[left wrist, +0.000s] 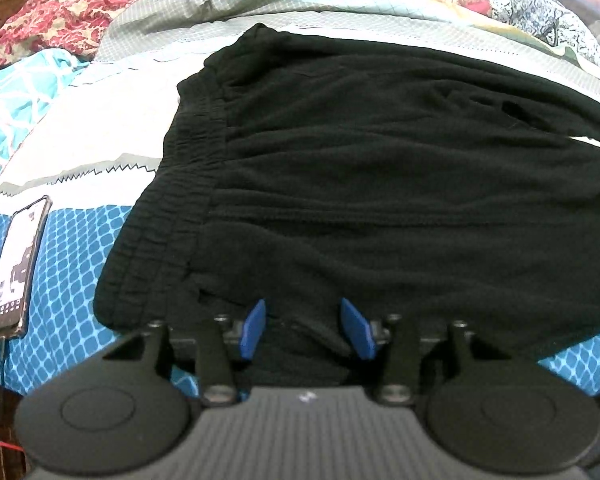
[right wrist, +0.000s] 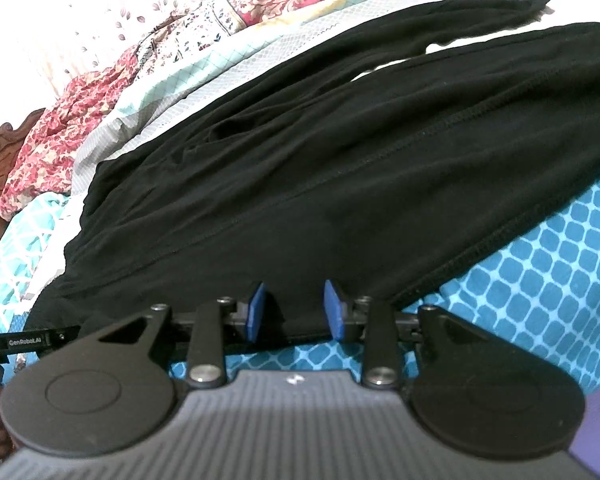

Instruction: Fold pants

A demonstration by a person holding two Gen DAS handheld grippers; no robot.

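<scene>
1. Left wrist view: your left gripper (left wrist: pixel 303 328) sits at bottom centre, its blue fingers (left wrist: pixel 254 330) spread apart with nothing pinched between them. They hang over the near hem of the pants (left wrist: pixel 380 184); whether they touch the cloth you cannot tell.

2. The pants fill the middle and right of this frame, spread flat on the bed (left wrist: pixel 68 264). The ribbed waistband (left wrist: pixel 172 200) runs down the left of centre, ending just left of your fingers.

3. A phone (left wrist: pixel 16 272) lies at the lower left, well apart from the pants. Only this view shows it, and only here is the waistband plain.

4. Right wrist view: your right gripper (right wrist: pixel 296 312) is at bottom centre, its fingers (right wrist: pixel 334 312) likewise parted and holding nothing, poised at the near edge of the pants (right wrist: pixel 320 168).

5. This view alone shows the two legs (right wrist: pixel 480 28) running to the upper right, split by a pale gap, and a stitched seam across the middle.

6. The cloth looks soft, light and limp, likely a knit. It will sag and bunch rather than hold shape, so pinch thick edges: the waistband corner with your left, the near stitched hem with your right. Lift both together, or the loose legs will probably drag and skew the fold.
</scene>
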